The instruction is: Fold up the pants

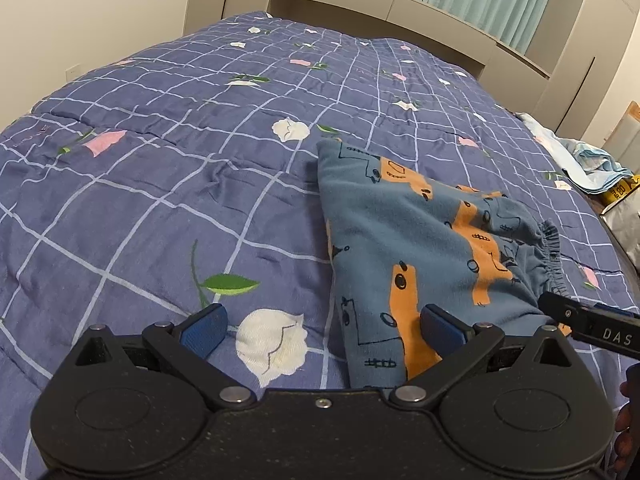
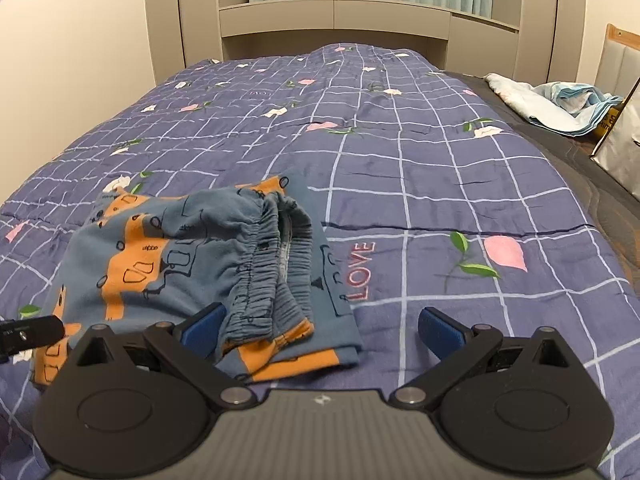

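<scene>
- The left gripper (image 1: 322, 330) sits nearest, jaws spread wide and pinching nothing; its right pad hovers over the near end of the pants (image 1: 420, 240), its left pad over bare quilt (image 1: 160, 184).
- The right gripper (image 2: 320, 330) is likewise spread and empty, with its left pad just at the gathered waistband (image 2: 264, 272) and its right pad over the quilt beside the stitched word LOVE (image 2: 360, 272).
- The pants lie on the bed close to its near edge, already doubled into a loose bundle: blue knit with orange patches, the elastic waistband bunched up on the right side, and a flat folded layer sticking out beneath it toward the near edge.
- Judging by the drape and soft creases, the cloth is light, limp and stretchy. It should not slip much on the quilt, but it will sag and unfold if lifted by a single layer.
- Best holds look to be the thick elastic waistband, which gives the pads something firm to bite, and the opposite folded edge on the left; pinching through all layers at once should keep the fold together.
- Farther back the quilt runs flat to the headboard (image 2: 332, 20).
- At the far right edge of the bed lies a pale blanket (image 2: 560, 104), well apart from the pants.
</scene>
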A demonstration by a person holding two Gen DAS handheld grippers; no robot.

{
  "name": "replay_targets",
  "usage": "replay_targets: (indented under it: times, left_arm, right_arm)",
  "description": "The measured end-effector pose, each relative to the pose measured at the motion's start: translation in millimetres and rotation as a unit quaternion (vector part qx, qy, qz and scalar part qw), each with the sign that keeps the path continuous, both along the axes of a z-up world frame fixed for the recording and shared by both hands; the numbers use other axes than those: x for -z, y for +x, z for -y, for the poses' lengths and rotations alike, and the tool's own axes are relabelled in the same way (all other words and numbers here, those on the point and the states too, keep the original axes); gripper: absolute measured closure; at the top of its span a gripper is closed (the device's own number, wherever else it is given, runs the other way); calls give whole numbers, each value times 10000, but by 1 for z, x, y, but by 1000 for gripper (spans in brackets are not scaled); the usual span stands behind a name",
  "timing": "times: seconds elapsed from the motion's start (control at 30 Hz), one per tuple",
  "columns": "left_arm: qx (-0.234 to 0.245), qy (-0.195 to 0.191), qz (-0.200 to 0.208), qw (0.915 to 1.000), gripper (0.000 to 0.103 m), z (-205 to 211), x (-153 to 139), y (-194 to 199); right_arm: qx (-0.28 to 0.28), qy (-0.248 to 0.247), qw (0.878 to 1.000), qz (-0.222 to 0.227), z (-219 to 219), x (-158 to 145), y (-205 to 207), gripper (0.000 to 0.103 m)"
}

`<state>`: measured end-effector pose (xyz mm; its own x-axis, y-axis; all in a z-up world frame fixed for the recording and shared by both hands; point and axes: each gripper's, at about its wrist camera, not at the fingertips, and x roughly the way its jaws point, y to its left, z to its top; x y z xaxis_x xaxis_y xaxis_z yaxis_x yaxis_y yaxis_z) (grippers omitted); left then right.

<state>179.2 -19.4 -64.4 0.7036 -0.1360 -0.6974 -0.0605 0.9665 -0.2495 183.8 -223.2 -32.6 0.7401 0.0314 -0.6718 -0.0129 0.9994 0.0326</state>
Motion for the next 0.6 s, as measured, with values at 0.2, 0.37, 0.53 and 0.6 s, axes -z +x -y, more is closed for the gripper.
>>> replay_targets:
  times: [0.2, 0.37, 0.53, 0.6]
  left_arm:
    - [-78, 101, 180, 9998, 1, -5, -9, 14]
    - [-194, 260, 268, 9991, 1, -2, -16, 37]
    - [-196, 399, 262, 9987, 1, 3, -15, 62]
    - [-200, 413, 231, 9987, 1, 4, -12, 69]
  right_arm:
    - [-63, -85, 9993, 370, -4, -12, -5, 0]
    - [-118, -226, 9979, 594, -9, -21, 9, 0]
    - [-119, -265, 9976, 630, -12, -20, 35, 0]
    - [-133, -270, 9975, 632, -12, -17, 42, 0]
